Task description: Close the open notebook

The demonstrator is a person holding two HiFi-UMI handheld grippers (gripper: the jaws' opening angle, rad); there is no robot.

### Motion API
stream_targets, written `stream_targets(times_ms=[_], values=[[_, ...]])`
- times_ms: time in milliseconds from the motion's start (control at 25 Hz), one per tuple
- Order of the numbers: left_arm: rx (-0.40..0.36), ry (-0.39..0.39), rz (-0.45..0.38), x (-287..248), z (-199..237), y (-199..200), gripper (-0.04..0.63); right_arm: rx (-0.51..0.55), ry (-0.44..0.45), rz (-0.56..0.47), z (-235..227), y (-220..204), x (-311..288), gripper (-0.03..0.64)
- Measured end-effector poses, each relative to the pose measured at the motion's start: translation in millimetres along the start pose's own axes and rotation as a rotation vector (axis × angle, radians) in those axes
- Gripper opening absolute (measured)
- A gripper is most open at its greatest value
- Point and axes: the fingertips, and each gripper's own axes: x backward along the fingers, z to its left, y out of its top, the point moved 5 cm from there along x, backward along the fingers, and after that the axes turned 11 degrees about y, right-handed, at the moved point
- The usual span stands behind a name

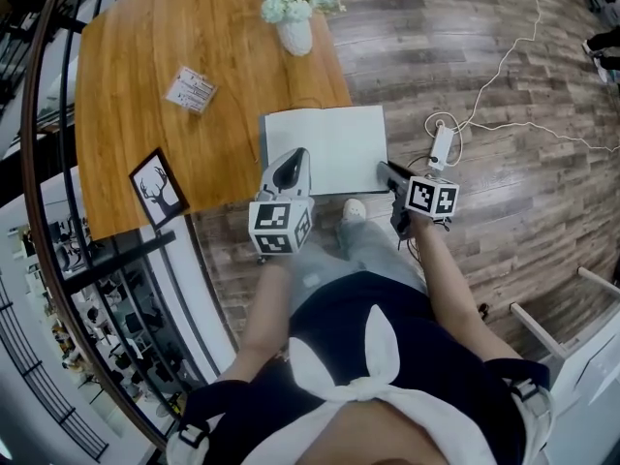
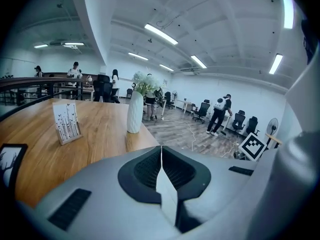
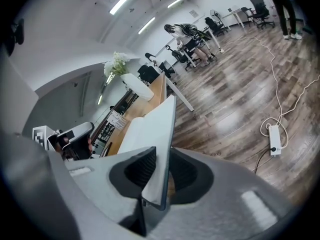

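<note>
The open notebook, with white pages, lies at the near right corner of the wooden table. My left gripper sits at the notebook's near left edge. In the left gripper view its jaws are shut on a thin white sheet edge. My right gripper is at the near right corner. In the right gripper view the notebook's right side stands tilted up between the jaws, and both pads touch it.
A white vase of flowers stands just beyond the notebook. A card stand and a deer picture sit further left. A power strip with cables lies on the wooden floor to the right. A railing runs along the left.
</note>
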Motion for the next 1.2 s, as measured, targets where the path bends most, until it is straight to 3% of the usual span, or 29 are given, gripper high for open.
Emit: stream_targets(times_ms=[560,1200], values=[[-0.025,-0.063,0.005,9.8,30.0,18.0,0.023,0.071,-0.068,-0.044,40.5,12.9,9.1,0.054],[-0.055,-0.129,-0.016,33.4,76.1,33.9,0.023,0.116,-0.151,-0.18,99.9,20.2,9.2,0.034]])
